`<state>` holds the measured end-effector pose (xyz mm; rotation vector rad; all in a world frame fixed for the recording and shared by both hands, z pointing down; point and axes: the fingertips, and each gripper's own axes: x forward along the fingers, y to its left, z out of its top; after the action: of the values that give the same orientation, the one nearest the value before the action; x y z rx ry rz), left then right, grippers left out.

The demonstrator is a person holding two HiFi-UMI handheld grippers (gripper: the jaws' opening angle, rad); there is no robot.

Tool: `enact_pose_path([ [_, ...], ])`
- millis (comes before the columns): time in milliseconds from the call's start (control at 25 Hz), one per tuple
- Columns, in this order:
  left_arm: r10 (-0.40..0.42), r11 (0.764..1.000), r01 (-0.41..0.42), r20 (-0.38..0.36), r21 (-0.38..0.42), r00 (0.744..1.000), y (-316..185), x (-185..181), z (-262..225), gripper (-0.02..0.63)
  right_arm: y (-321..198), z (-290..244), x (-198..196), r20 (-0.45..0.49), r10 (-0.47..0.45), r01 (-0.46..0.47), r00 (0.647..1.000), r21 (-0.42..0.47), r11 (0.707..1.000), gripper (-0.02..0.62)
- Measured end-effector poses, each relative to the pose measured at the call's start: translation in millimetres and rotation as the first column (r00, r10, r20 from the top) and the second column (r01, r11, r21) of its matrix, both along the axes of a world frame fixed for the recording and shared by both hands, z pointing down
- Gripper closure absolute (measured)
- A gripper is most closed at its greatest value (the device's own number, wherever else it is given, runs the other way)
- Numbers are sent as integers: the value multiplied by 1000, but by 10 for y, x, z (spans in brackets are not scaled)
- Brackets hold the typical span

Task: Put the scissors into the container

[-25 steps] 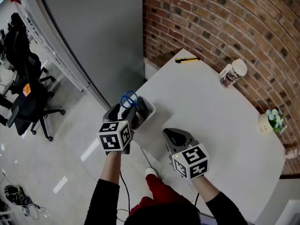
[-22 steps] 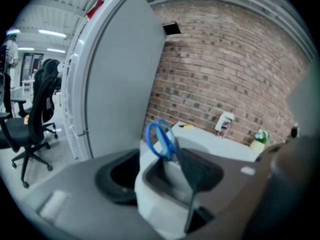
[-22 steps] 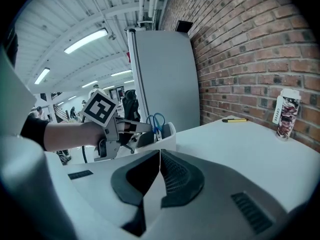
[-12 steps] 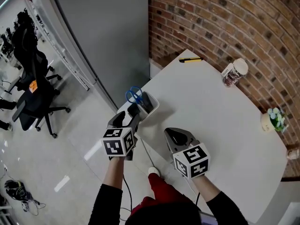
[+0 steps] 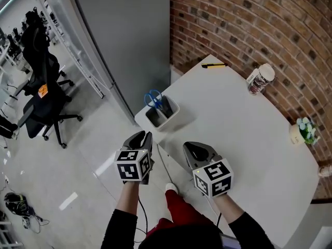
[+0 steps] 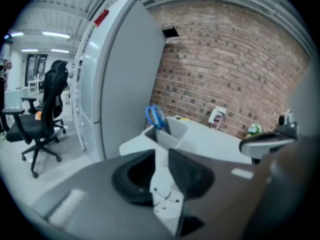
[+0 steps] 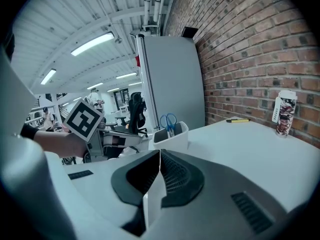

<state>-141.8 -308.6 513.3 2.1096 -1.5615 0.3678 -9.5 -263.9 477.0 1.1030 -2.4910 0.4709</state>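
Where the brick wall (image 5: 249,19) meets a tall grey cabinet (image 5: 119,35), a white table (image 5: 249,139) fills the corner. A black office chair (image 5: 41,82) stands on the floor well to the left.

The left gripper (image 5: 142,136) is held off the table's near corner, above the floor, and is clear of the container. Its jaws are closing, with a narrow gap between them and nothing in that gap. The right gripper (image 5: 194,146) hangs over the table's near edge, just beside the left one. Its jaws are pressed together and hold nothing.

The white container (image 5: 173,111) stands on the table corner nearest the cabinet. It appears to be divided into two parts, and the near part shows dark and open. The scissors (image 5: 154,97) stand in the far part, blades down. Their blue handle loops rise above the rim, and neither gripper touches them.

A jar (image 5: 259,80) with a white lid stands near the wall. A small potted plant (image 5: 301,133) sits further right along that wall. A yellow pen (image 5: 214,65) lies flat at the table's far corner, well apart from the container.
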Motion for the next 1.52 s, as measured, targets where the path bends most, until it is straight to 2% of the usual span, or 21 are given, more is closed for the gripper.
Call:
enact_pose_path([
  [200, 5, 1000, -5, -8, 1, 1000, 279, 20, -44, 601, 172, -53, -41, 15, -16, 16, 1000, 2, 1000, 586],
  [560, 25, 999, -24, -26, 23, 999, 805, 87, -170, 604, 520, -169, 4, 36, -18, 17, 999, 18, 1000, 588],
  [760, 29, 999, -28, -8, 42, 1000, 1130, 130, -266, 603, 737, -222, 46, 49, -12, 11, 999, 21, 1000, 588],
  [1520, 4, 992, 0, -36, 128, 999, 2138, 294, -687, 604, 1571, -485, 269, 91, -18, 12, 996, 67, 998, 588],
])
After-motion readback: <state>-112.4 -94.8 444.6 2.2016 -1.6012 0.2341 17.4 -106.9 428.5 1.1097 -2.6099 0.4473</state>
